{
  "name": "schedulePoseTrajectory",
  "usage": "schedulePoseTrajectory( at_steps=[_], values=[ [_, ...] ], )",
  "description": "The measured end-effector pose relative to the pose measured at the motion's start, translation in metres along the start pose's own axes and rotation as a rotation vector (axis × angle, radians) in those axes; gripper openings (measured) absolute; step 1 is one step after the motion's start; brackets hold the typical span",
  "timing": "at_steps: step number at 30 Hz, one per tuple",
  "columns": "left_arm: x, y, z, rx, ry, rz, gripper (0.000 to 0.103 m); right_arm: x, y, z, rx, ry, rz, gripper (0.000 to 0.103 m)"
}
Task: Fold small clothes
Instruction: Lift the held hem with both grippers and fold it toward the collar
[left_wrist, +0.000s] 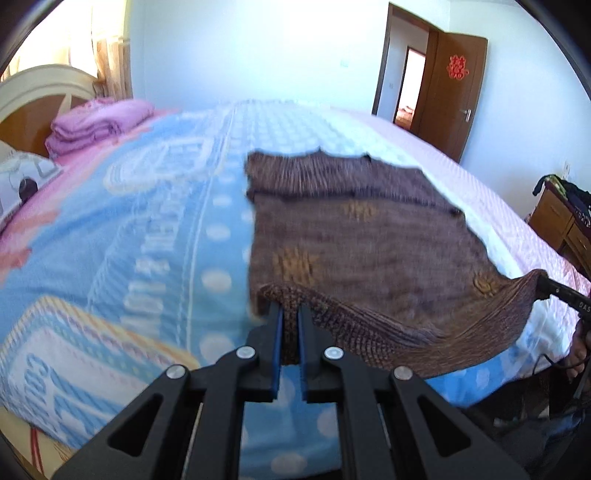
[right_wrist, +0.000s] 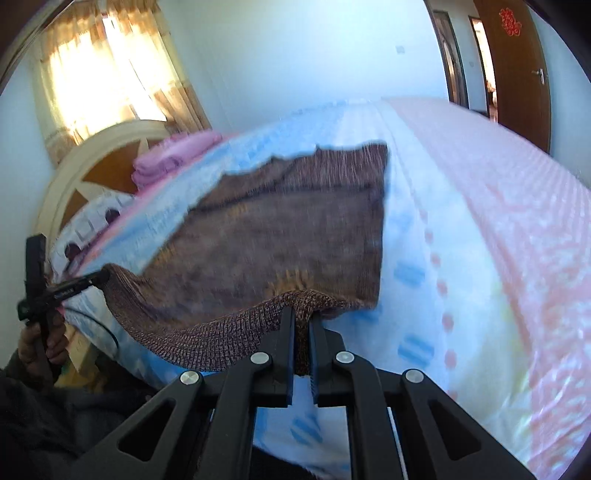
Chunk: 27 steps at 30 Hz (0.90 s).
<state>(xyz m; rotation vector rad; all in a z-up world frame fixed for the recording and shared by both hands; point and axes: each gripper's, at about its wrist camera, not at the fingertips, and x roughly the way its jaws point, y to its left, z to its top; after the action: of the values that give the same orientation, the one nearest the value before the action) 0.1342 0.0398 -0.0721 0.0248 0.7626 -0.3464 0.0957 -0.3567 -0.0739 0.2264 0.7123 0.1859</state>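
A brown knitted sweater (left_wrist: 362, 236) lies spread on the bed (left_wrist: 155, 229), over the blue and white blanket (left_wrist: 140, 258) and beside the pink sheet (right_wrist: 517, 229) that covers the far side of the bed. Its near hem is raised off the blanket at both corners, and the ribbed edge sags in a curve between them.

The left gripper (left_wrist: 290, 314) has its fingers (left_wrist: 275, 332) pinched narrow on the hem corner nearest the headboard (left_wrist: 33, 96). The right gripper (right_wrist: 302, 317) has its fingers (right_wrist: 286, 332) likewise clamped tight on the other hem corner, the one nearest the pink sheet. Each gripper shows at the edge of the other's view, with a hand (right_wrist: 40, 339) on its handle.

The rest of the sweater rests flat on the blanket. Folded pink bedding (left_wrist: 99, 123) sits by the headboard, well apart from the sweater.
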Motion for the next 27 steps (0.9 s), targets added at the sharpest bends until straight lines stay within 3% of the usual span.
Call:
schedulePoseTrajectory(
  at_steps=[6,15,19,22,24,25,26,27],
  values=[
    [-0.010,0.005,0.038,-0.013,-0.091,0.006,0.008,-0.017,0.002,0.042,-0.016,-0.110,0.007,0.006],
    [0.000,0.006,0.085,-0.037,-0.178,0.035,0.004,0.000,0.000,0.089,-0.038,-0.176,0.009,0.006],
    [0.016,-0.003,0.094,0.008,-0.138,-0.001,0.004,0.016,-0.003,0.107,-0.028,-0.173,0.018,0.006],
    [0.028,-0.008,0.078,0.051,-0.037,-0.014,0.013,0.026,-0.006,0.109,-0.017,-0.157,0.018,0.006],
    [0.031,-0.007,0.061,0.064,0.035,-0.039,0.027,0.027,-0.009,0.104,-0.014,-0.146,0.018,0.006],
    [0.032,-0.007,0.051,0.071,0.072,-0.027,0.044,0.027,-0.011,0.100,-0.011,-0.143,0.016,0.006],
    [0.034,-0.006,0.040,0.071,0.102,-0.011,0.053,0.027,-0.013,0.097,-0.009,-0.142,0.015,0.006],
    [0.035,-0.004,0.030,0.066,0.126,0.000,0.053,0.026,-0.016,0.094,-0.005,-0.140,0.014,0.006]
  ],
)
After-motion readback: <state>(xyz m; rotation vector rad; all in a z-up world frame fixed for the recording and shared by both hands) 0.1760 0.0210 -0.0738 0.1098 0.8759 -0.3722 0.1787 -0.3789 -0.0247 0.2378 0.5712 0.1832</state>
